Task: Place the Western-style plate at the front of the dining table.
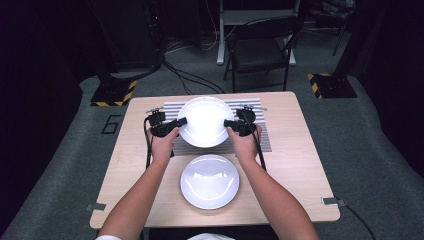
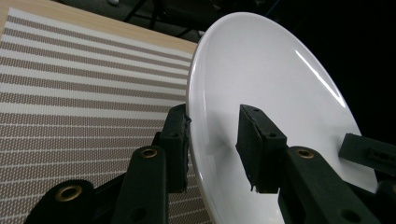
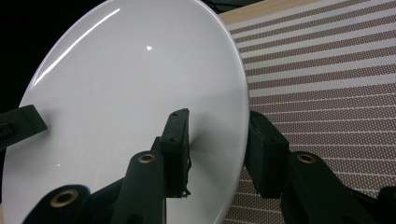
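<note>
Plate (image 1: 205,121) carried between both grippers, above the mat (image 1: 260,140). Left gripper (image 1: 181,121) pinches one rim edge, right gripper (image 1: 227,123) the opposite edge, a jaw each side, likely for balance. Second plate (image 1: 209,181) nearer.

Overhead light falls on the table (image 1: 295,150); surroundings stay dark. Both white plates (image 1: 205,121) (image 1: 209,181) show glare streaks. Gripper views are sharp on the striped mat (image 2: 70,93), soft on the near jaws.

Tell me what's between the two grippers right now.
The white plate, clamped at opposite rims by the left gripper and right gripper above the striped mat, seen in the high view.
</note>
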Available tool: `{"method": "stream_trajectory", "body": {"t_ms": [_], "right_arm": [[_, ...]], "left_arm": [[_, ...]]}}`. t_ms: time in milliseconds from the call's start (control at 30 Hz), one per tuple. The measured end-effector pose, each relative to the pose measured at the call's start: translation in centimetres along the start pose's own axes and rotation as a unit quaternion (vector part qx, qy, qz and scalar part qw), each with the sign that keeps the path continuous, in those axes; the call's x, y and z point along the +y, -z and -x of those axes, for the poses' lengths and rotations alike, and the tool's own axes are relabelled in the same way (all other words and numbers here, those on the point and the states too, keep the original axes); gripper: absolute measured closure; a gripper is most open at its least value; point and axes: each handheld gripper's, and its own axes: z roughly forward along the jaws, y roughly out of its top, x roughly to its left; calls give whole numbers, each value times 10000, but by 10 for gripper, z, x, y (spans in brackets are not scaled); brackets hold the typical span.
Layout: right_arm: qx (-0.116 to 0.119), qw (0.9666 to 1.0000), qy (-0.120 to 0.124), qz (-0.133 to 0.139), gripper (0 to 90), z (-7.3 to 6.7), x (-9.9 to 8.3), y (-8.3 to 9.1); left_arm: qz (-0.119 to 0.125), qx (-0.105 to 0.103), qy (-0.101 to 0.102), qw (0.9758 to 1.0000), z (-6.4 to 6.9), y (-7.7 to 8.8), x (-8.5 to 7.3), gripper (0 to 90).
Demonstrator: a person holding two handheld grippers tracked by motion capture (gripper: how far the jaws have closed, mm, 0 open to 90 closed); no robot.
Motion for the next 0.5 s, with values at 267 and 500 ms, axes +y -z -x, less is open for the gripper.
{"method": "stream_trajectory", "body": {"t_ms": [267,500], "right_arm": [[-89,10000,-16,40,635,5,5,-10],[-148,9999,-50,48,634,6,10,-19]], "left_arm": [[-79,52,-73,9999,-5,-14,0,644],[-127,62,19,9999,-10,-24,2,646]]}}
